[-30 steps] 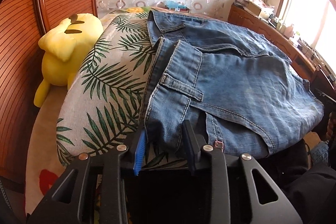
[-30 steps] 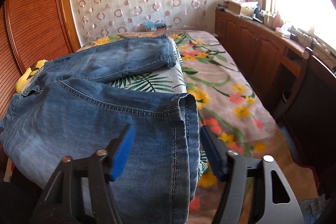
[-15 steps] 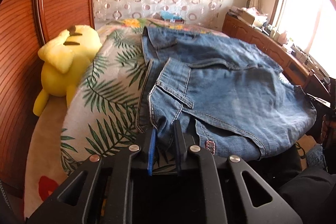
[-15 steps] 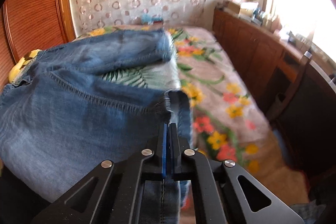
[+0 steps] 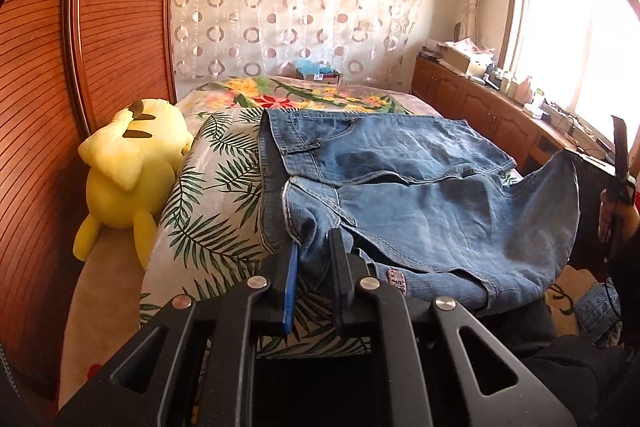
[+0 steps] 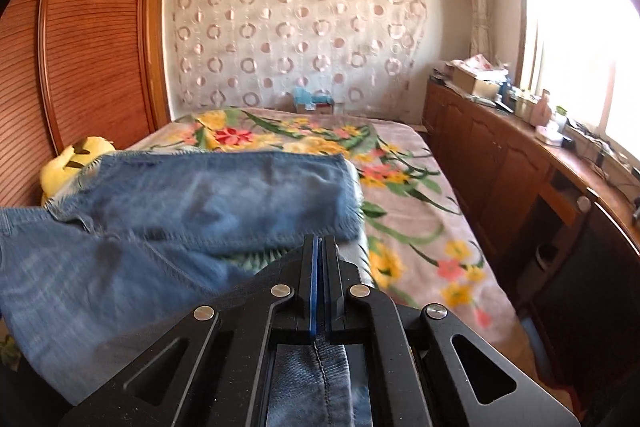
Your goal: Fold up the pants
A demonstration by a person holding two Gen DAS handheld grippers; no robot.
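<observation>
- Left wrist view: left gripper (image 5: pixel 314 259) low centre of frame. Jaws narrow, clamped on a bunched wad of denim at the waistband corner of the jeans (image 5: pixel 420 195).
- Jeans fill centre and right of the frame, spread over the bed (image 5: pixel 208 187). Near layer raised off the leaf-print cover; far layer lies flat behind it.
- Right edge of frame: right gripper (image 5: pixel 620 163) seen end-on, dark, with the far corner of the near layer pulled up to it. A hand (image 5: pixel 616 215) shows below it.
- Yellow plush (image 5: pixel 132 163) at left, on the bed beside the wardrobe (image 5: pixel 80 67), apart from the jeans. Not in the way.
- Right wrist view: right gripper (image 6: pixel 319 247) at bottom centre, jaws fully together with denim pinched between them; a stitched seam runs down out of the clamp.
- Jeans (image 6: pixel 160 219) take up the left half, motion-blurred; flowered bed (image 6: pixel 420 207) bare to the right. Plush (image 6: pixel 76 163) peeks out at far left.
- Step (judged): both corners of the near edge gripped and lifted; start of a fold.
- Next (judged): carry both corners together toward the top of the frame, keep the edge taut and level, lay it onto the far layer with edges matched, then release.
- Risk (judged): thick wad in the left clamp may slip; uneven travel would skew the fold.
</observation>
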